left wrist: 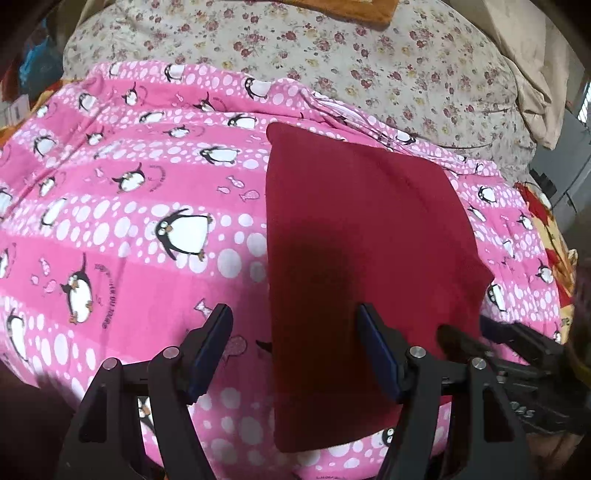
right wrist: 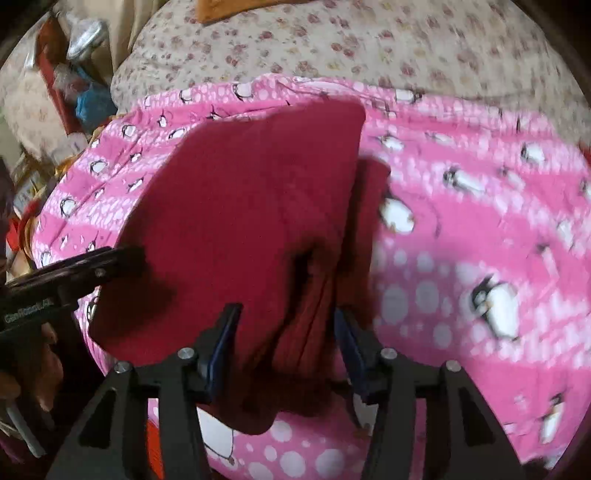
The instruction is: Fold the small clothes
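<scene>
A dark red garment [left wrist: 362, 236] lies folded flat on a pink penguin-print sheet [left wrist: 147, 206]. My left gripper [left wrist: 295, 332] is open, its fingers astride the garment's left edge near its front end, holding nothing. In the right wrist view the red garment [right wrist: 240, 221] has a bunched, raised fold at its right side. My right gripper [right wrist: 284, 328] is open with that bunched fold between its fingers; whether the pads touch the cloth I cannot tell. The right gripper also shows in the left wrist view [left wrist: 509, 343], and the left one in the right wrist view [right wrist: 122, 260].
The pink sheet [right wrist: 480, 240] covers a bed. A floral quilt [left wrist: 332, 59] lies behind it, and shows in the right wrist view [right wrist: 369, 44]. An orange cloth [left wrist: 354, 9] lies at the far edge. Clutter [right wrist: 74, 74] stands left of the bed.
</scene>
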The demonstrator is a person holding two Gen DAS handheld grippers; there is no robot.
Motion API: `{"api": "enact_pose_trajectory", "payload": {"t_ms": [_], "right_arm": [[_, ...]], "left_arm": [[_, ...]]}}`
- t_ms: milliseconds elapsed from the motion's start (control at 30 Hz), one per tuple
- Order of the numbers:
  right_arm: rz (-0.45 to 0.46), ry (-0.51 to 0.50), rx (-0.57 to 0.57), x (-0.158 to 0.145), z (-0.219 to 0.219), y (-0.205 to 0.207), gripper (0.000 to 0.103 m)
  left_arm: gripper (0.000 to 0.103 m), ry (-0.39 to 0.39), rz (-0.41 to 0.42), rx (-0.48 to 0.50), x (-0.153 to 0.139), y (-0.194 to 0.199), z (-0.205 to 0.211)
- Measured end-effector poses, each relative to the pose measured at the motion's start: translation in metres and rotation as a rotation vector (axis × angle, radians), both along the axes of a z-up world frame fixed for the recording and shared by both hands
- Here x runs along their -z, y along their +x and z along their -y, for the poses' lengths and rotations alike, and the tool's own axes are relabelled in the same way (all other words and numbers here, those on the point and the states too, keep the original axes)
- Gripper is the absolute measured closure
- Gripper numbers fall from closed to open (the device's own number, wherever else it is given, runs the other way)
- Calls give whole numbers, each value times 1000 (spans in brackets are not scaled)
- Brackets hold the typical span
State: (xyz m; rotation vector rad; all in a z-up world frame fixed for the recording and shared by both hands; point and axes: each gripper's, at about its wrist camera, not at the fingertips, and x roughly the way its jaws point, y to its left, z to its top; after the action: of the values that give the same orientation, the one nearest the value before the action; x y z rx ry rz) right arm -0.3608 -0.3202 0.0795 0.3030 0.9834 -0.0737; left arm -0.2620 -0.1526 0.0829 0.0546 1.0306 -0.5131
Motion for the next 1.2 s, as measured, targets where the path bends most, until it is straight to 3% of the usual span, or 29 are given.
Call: {"api": "enact_pose_trajectory", "payload": {"t_ms": [200, 433, 600, 1200], "right_arm": [[25, -48, 12, -32, -5, -13, 45], [107, -53, 78, -61, -5, -26, 25], [124, -45, 112, -67, -5, -28, 22], [121, -53, 112, -66, -12, -24, 21]], "left_arm": [[53, 14, 45, -22, -10, -6, -2], [53, 44, 174, -35, -36, -17, -2], [53, 58, 237, -33, -52, -24, -2], [53, 56, 243, -44, -58, -28, -2]]}}
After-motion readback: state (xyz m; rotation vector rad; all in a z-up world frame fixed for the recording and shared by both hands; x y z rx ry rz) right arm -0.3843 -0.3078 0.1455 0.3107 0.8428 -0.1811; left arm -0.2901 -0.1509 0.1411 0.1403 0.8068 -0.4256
